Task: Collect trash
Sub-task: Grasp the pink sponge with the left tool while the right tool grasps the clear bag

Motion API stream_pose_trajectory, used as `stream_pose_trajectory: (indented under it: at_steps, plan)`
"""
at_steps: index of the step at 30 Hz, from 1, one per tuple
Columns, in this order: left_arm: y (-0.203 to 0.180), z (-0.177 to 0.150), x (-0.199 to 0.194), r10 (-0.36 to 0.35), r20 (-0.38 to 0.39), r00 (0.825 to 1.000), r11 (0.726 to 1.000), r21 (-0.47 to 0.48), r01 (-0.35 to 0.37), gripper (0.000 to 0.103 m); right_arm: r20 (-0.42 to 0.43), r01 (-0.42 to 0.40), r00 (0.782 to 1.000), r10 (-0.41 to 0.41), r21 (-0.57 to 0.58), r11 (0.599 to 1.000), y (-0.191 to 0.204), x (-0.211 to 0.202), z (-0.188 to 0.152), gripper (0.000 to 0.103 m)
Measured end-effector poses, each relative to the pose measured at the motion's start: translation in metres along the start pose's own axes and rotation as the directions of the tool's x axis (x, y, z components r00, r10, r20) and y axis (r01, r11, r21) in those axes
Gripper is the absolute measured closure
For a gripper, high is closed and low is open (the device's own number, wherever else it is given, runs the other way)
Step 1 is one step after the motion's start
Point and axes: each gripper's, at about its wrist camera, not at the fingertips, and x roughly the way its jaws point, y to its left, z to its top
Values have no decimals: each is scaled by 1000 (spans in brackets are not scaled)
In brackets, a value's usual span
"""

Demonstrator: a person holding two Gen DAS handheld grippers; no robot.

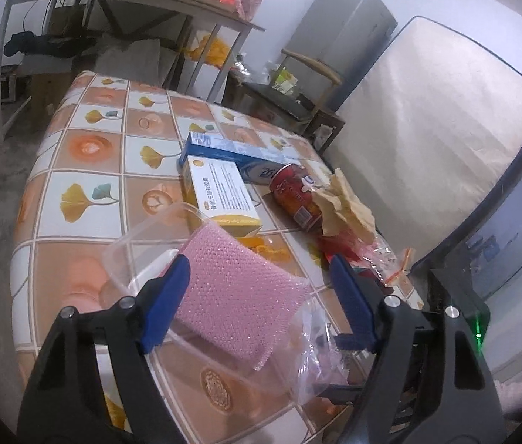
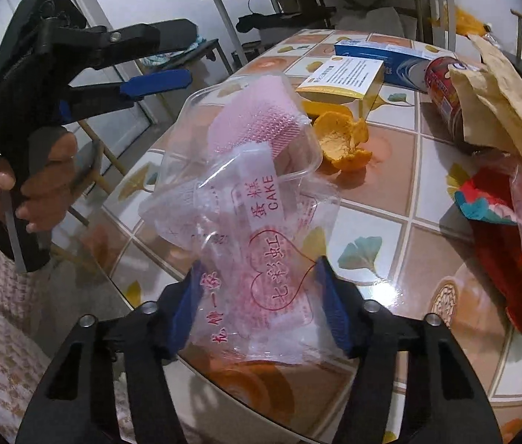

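Observation:
A clear plastic box (image 2: 194,118) with a pink foam sheet (image 1: 235,296) in it sits near the table's edge. My left gripper (image 1: 261,277) stands open over it; its left pad meets the foam and its right pad is apart from it. In the right wrist view the left gripper (image 2: 190,55) hovers at the box's rim, held by a hand (image 2: 31,177). A crumpled clear cake bag (image 2: 261,259) with red print lies between the pads of my right gripper (image 2: 261,296), open, the bag's edges reaching both pads. An orange peel (image 2: 342,144) lies behind the box.
On the tiled tablecloth (image 1: 87,144) lie a yellow-white box (image 1: 220,192), a blue box (image 1: 231,148), a red can (image 1: 298,199), a torn brown paper bag (image 1: 342,203) and a red wrapper (image 2: 497,244). A mattress (image 1: 427,129) leans at the right. A chair (image 1: 298,103) stands behind.

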Motion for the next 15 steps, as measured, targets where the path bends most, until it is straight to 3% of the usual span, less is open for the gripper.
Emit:
stream_pose_trajectory:
  at_steps: [7, 15]
  plan:
    - [-7, 2, 25, 109, -81, 991, 994, 17, -108, 27, 32, 7, 999, -9, 66, 998, -14, -13, -7, 71]
    - [-11, 14, 42, 212, -146, 966, 976, 86, -201, 17, 94, -22, 996, 5, 175, 984, -37, -36, -29, 74]
